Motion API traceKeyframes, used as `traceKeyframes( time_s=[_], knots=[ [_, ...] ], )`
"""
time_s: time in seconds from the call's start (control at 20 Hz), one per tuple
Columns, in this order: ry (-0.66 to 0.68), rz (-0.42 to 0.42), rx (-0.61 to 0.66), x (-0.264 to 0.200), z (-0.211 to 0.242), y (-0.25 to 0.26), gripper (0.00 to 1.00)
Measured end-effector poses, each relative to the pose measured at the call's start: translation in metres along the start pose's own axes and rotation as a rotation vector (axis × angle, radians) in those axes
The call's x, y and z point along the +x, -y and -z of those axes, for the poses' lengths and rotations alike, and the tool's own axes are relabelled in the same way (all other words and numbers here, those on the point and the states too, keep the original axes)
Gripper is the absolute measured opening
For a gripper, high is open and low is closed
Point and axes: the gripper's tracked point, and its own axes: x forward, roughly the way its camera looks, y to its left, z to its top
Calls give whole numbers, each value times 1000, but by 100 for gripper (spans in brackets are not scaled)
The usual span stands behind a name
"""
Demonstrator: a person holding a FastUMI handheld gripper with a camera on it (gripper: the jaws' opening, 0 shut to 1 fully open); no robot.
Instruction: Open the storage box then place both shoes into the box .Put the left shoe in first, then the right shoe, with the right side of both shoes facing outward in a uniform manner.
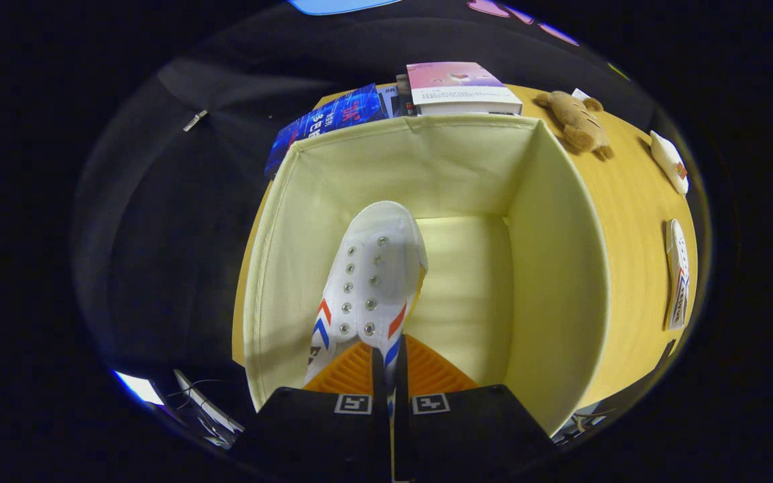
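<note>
Clamping the heel end of a white shoe (373, 282), the hand-held gripper (388, 365) has its two fingers pressed nearly together on the thin fabric; the shoe hangs toe-down just ahead of them inside the open storage box (547, 268), close to its left wall; beyond the box lie books (460, 87); to the right on the desk (635, 255) rest a plush toy (578, 124) and the second shoe (677, 275).

The gripper (386, 372) is pointing steeply downward, its two fingers (353, 372) drawn nearly together with only a thin slit between them, both pressing on something narrow that is sticking out just ahead of them.
</note>
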Motion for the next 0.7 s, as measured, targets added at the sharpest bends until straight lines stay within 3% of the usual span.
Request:
traceKeyframes(
  time_s=[0.1, 0.2, 0.35, 0.45, 0.7],
  knots=[
    [-7, -22, -18, 4, 0, -8, 13],
    [26, -75, -1, -8, -11, -20, 30],
    [92, -98, -32, -31, -26, -13, 89],
    [144, -109, -49, -54, -30, 2, 98],
    [253, -130, -94, -128, -32, 68, 99]
  ],
)
